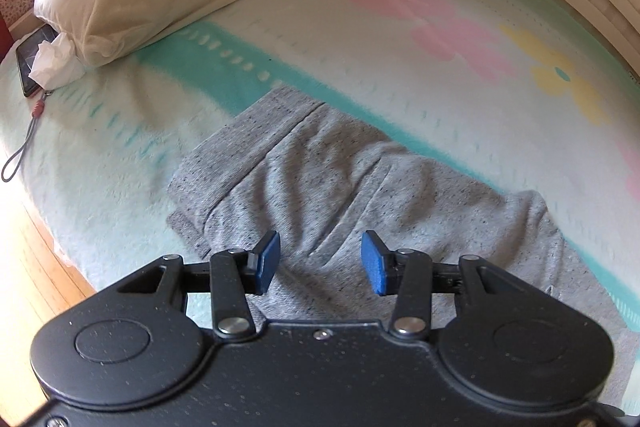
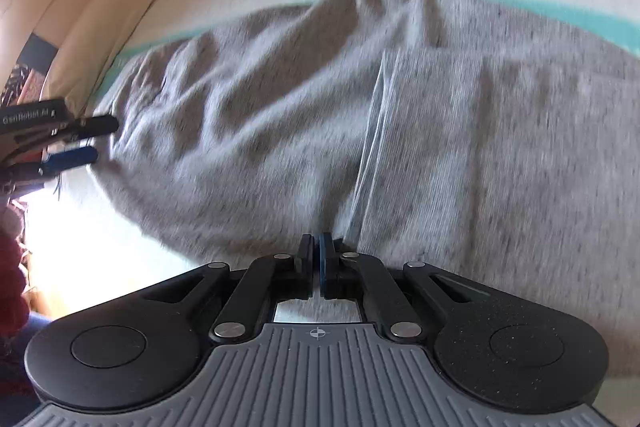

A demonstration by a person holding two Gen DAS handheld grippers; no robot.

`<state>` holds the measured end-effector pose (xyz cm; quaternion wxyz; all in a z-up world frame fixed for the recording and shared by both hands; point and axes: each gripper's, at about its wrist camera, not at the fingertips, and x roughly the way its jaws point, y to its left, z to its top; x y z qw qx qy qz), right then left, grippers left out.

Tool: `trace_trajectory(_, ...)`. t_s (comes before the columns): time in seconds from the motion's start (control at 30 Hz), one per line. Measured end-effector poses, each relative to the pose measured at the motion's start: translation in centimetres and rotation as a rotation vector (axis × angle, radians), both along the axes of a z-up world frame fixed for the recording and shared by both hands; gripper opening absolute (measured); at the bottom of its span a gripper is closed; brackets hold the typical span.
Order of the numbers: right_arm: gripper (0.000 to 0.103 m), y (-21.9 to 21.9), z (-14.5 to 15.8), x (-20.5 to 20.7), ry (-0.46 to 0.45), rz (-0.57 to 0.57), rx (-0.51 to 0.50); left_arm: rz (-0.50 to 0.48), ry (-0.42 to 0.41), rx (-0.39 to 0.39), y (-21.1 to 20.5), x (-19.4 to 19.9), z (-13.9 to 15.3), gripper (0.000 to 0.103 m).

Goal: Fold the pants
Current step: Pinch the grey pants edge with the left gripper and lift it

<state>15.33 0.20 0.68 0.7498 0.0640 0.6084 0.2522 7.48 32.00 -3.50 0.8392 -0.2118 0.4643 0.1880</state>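
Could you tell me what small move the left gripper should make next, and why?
Probably lower the left gripper onto the grey pants and close. It is open above the fabric and holds nothing, while the right gripper looks shut at a cloth edge, so a second grip seems needed before folding.

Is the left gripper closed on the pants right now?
No. The left gripper has its blue fingers spread apart above the grey pants, gripping nothing.
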Motion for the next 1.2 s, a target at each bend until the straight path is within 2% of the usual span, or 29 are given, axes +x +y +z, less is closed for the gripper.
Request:
trace_trajectory(0.23,0.0,0.0,-0.6,-0.5,0.013,0.046,-0.026,-0.022,-0.028,-0.009,1.2,-1.7,-0.5,0.063)
trace_trajectory(0.3,0.0,-0.1,-0.7,-0.4,0.02,0.055,-0.024,-0.007,-0.037,-0.019,1.9,-2.3,-0.9,0.074)
trace_trajectory(0.53,0.0,-0.1,-0.5,-0.3,0.01,0.082,-0.042,0.08,-0.016,-0.13,4.6,-3.0,-3.7,0.075)
trace_trajectory(0.6,0.0,0.0,-0.5,-0.3,0.002,0.092,-0.053,0.097,-0.015,-0.156,5.0,-2.8,-4.5,0.082)
trace_trajectory(0.73,0.0,0.6,-0.6,0.0,-0.001,0.104,-0.061,0.139,-0.022,-0.19,5.6,-2.2,-5.8,0.087)
trace_trajectory(0.8,0.0,0.6,-0.5,-0.2,0.001,0.109,-0.055,0.139,-0.031,-0.186,5.7,-1.8,-6.2,0.094)
trace_trajectory(0.97,0.0,-0.4,-0.7,0.0,0.022,0.107,-0.016,0.146,-0.074,-0.167,5.8,-1.0,-6.5,0.101)
trace_trajectory(1.17,0.0,-1.0,-0.8,0.2,0.037,0.106,0.018,0.201,-0.128,-0.196,7.1,-0.4,-6.7,0.098)
trace_trajectory(1.2,0.0,-0.9,-0.8,0.1,0.032,0.108,0.019,0.226,-0.136,-0.197,7.2,-0.6,-6.5,0.08)
